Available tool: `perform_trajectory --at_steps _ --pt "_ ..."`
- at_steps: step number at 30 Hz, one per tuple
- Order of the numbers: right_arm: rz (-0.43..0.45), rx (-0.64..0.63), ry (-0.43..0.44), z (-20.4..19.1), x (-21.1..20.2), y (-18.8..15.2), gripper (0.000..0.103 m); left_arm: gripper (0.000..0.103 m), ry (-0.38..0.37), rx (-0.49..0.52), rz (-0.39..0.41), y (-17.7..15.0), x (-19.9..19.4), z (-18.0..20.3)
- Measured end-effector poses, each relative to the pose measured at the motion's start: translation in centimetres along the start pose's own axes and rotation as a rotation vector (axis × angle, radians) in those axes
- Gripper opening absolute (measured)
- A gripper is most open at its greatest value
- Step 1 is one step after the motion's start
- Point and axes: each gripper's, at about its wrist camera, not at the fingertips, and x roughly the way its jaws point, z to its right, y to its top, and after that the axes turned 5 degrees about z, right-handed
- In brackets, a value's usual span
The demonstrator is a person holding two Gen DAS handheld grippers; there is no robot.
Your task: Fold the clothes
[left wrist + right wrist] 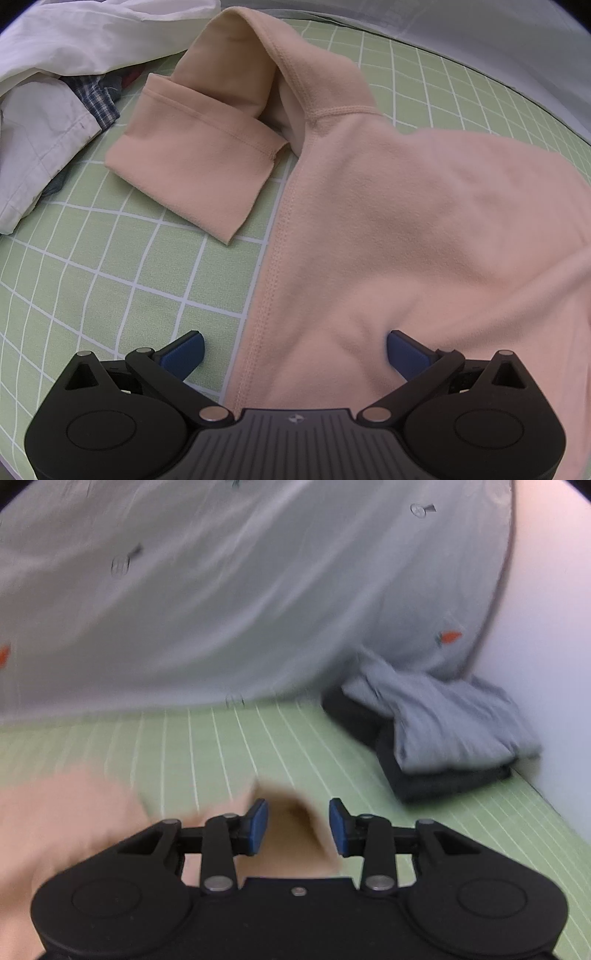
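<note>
A peach fleece top [424,229] lies spread on the green checked sheet [110,295]. One sleeve [192,155] is bent back on itself at the upper left. My left gripper [295,354] points down at the top's side seam and is open wide, with one blue pad [184,354] over the sheet and the other on the fleece. In the blurred right wrist view, my right gripper [298,827] stands open over a raised fold of the peach top [295,834]. The fold shows in the gap between the pads, and neither pad presses on it.
A crumpled white shirt [55,74] and a plaid garment [98,99] lie at the left wrist view's upper left. A grey quilt with carrot prints [258,590] rises behind the sheet [221,749]. A folded stack of grey and dark clothes [436,734] sits by the wall [546,664] on the right.
</note>
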Motion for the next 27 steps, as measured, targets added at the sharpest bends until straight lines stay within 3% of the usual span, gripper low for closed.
perform_trajectory --at_steps 2,5,8,12,15,19,22,27 --pt "0.015 0.008 0.019 0.1 0.9 0.9 0.033 0.103 0.0 -0.001 0.001 0.0 0.0 0.0" --pt "-0.029 0.068 0.079 0.2 3.4 2.3 0.03 0.103 0.002 -0.005 0.005 -0.1 -0.1 0.0" --pt "-0.198 0.199 0.124 1.3 7.0 0.7 0.019 0.103 0.003 -0.008 0.007 -0.1 -0.1 0.0" --pt "-0.356 0.281 0.085 2.5 7.5 -3.3 0.019 0.103 0.006 -0.014 0.008 -0.2 -0.1 0.1" --pt "-0.354 0.265 0.095 2.8 6.0 -4.4 0.019 0.103 0.007 -0.015 0.003 -0.1 -0.1 0.2" --pt "-0.322 0.283 0.121 3.7 6.1 -2.8 0.02 0.103 0.006 -0.011 -0.008 0.3 0.2 0.2" --pt "-0.266 0.267 0.099 3.7 6.8 -1.2 0.031 0.103 0.005 -0.009 -0.01 0.3 0.2 0.2" --pt "-0.252 0.117 0.059 2.7 10.4 0.3 0.045 0.103 0.005 -0.01 -0.01 0.4 0.3 0.2"
